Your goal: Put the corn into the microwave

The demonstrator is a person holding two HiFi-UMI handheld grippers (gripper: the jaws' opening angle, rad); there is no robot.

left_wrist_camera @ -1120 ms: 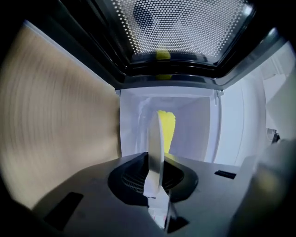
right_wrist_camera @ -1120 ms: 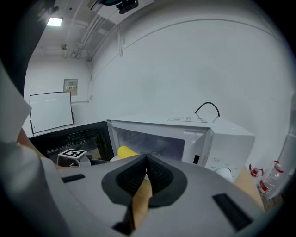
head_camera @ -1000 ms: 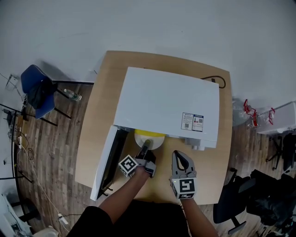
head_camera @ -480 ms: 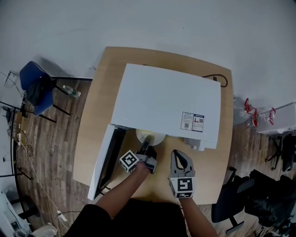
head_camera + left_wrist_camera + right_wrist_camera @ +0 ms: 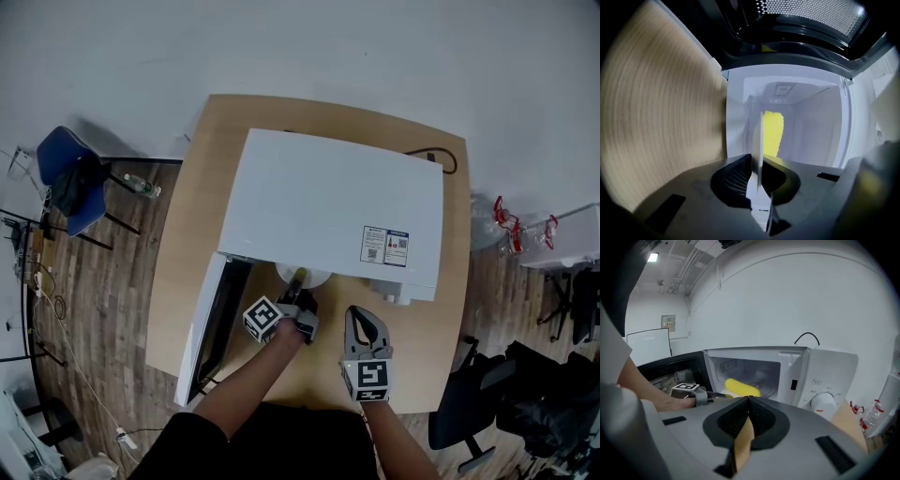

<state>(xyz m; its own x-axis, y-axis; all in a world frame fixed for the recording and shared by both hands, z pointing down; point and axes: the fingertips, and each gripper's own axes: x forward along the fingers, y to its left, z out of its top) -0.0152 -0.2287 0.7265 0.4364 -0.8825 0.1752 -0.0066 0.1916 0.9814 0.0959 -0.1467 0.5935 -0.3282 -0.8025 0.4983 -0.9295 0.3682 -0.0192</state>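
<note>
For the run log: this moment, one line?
left gripper: shut on plate | corn: on plate, partly inside microwave | right gripper: shut, empty

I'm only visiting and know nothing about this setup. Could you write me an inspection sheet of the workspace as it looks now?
Surface: wooden table, carrying the microwave.
Job's things: white microwave, door open; corn lies on a white plate, partly inside the opening.
Clutter: nothing seen on the table.
Grippers: left gripper shut on the plate's rim; right gripper shut, empty, above the table's front.
Cables: black cable behind the microwave; wires on the floor.
Surroundings: blue chair, black chair, wood floor.
</note>
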